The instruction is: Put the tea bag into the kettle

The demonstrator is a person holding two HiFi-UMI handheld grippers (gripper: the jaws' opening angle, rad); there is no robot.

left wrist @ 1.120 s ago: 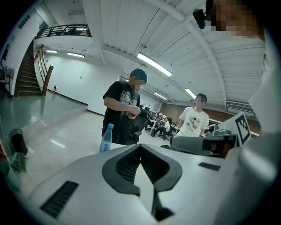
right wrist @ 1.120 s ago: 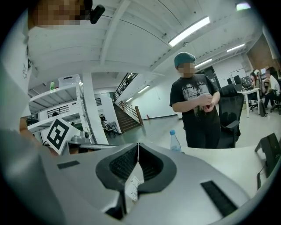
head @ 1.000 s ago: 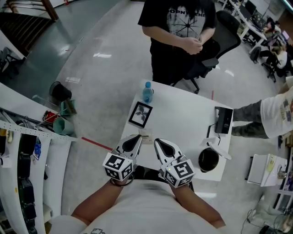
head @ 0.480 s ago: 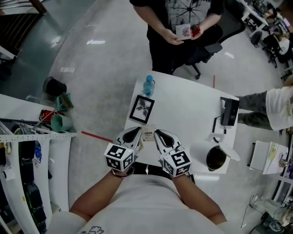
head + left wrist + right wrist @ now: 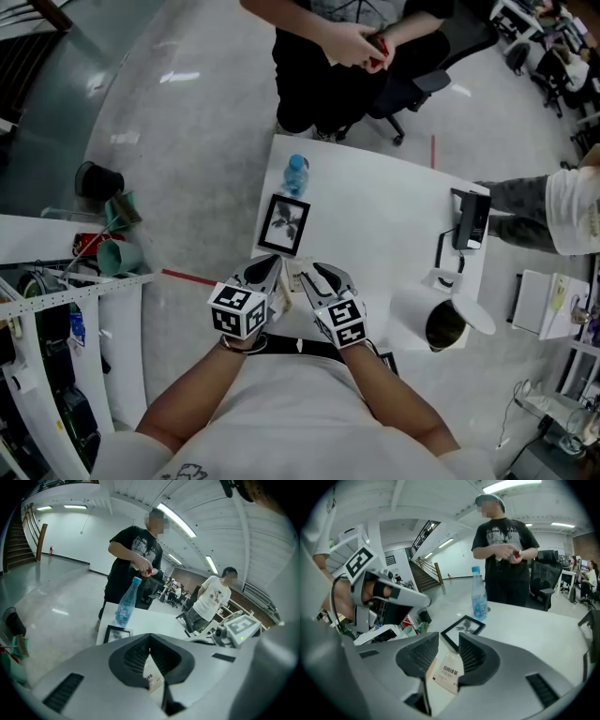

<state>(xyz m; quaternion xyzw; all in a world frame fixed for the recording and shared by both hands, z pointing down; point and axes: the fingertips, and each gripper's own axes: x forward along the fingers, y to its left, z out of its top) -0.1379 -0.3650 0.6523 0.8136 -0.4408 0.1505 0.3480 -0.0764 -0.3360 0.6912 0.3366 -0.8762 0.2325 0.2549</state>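
A small pale tea bag [image 5: 292, 275] lies flat on the white table [image 5: 375, 225] near its front edge. My right gripper [image 5: 309, 273] hangs just over it; in the right gripper view the tea bag [image 5: 447, 674] shows in the gap under the right gripper [image 5: 448, 640], untouched. Its jaws have just been opening and stand partly open. My left gripper [image 5: 271, 266] is close on the tea bag's left, and its jaws meet at the tips of the left gripper [image 5: 149, 637] with nothing pinched. The black kettle [image 5: 446, 326] stands at the table's right front with its white lid flipped open.
A black picture frame [image 5: 284, 225] lies just beyond the tea bag, with a blue water bottle [image 5: 295, 174] behind it. A black device [image 5: 469, 219] sits at the right edge. A person in black [image 5: 347, 56] stands at the far side; another person [image 5: 562, 211] is to the right.
Both grippers have come down to the table on either side of the tea bag. The right jaws went from shut to partly open. The left jaws stayed shut.
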